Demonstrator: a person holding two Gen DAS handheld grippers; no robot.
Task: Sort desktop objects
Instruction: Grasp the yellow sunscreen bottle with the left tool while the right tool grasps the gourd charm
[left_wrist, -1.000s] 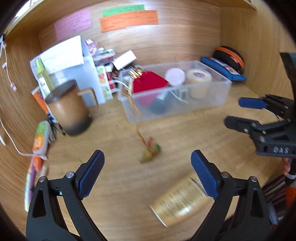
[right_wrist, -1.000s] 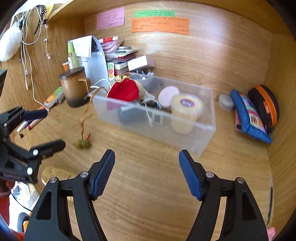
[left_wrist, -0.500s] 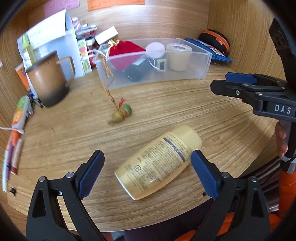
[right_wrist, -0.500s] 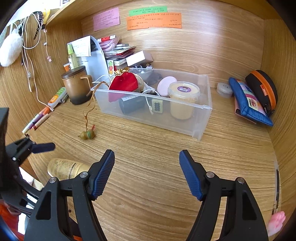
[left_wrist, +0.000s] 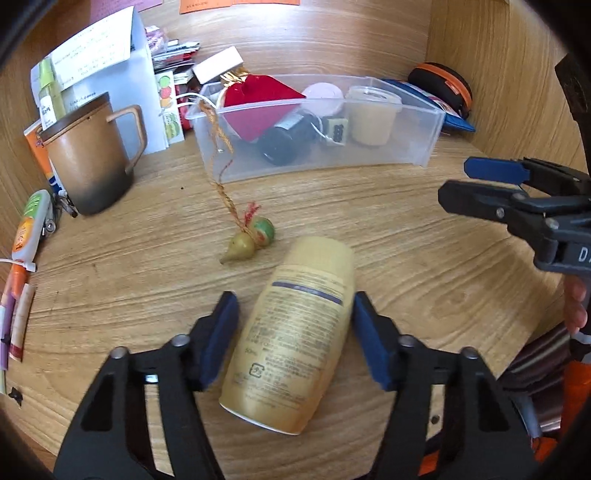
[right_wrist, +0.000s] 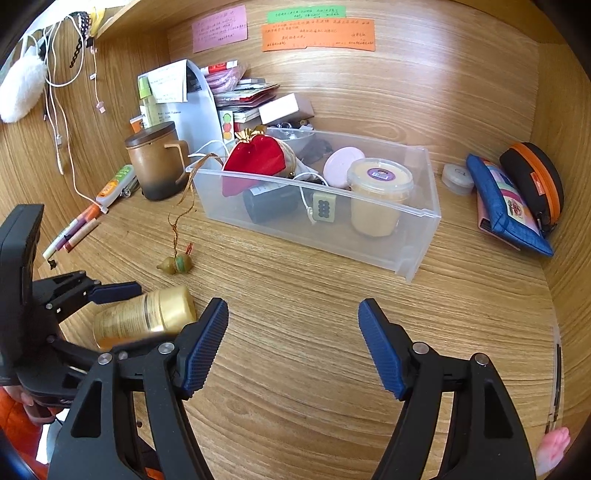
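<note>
A gold bottle (left_wrist: 295, 332) with printed text lies on its side near the front edge of the wooden desk (left_wrist: 424, 266). My left gripper (left_wrist: 294, 306) straddles it from above and its jaws are closing. The right pad (left_wrist: 369, 343) is at the bottle's side, while a narrow gap still shows at the left pad (left_wrist: 218, 332). The right wrist view shows the same bottle (right_wrist: 147, 317) at lower left. My right gripper (right_wrist: 293, 332) hovers open over bare desk with nothing between its fingers. A clear plastic bin (right_wrist: 406, 236) behind holds a red pouch (right_wrist: 255, 158), a cream jar and other small items.
A small gourd charm (left_wrist: 251, 240) on a gold cord lies just beyond the bottle. A brown lidded mug (left_wrist: 88, 158) stands at left, with pens (left_wrist: 14, 314) along the left edge. Pouches (right_wrist: 509, 206) lean at the right wall. Papers and boxes fill the back left.
My left gripper has sunk and tipped down onto the gold bottle, and its jaws have narrowed from wide apart to just around it. The right gripper has stayed nearly still.
</note>
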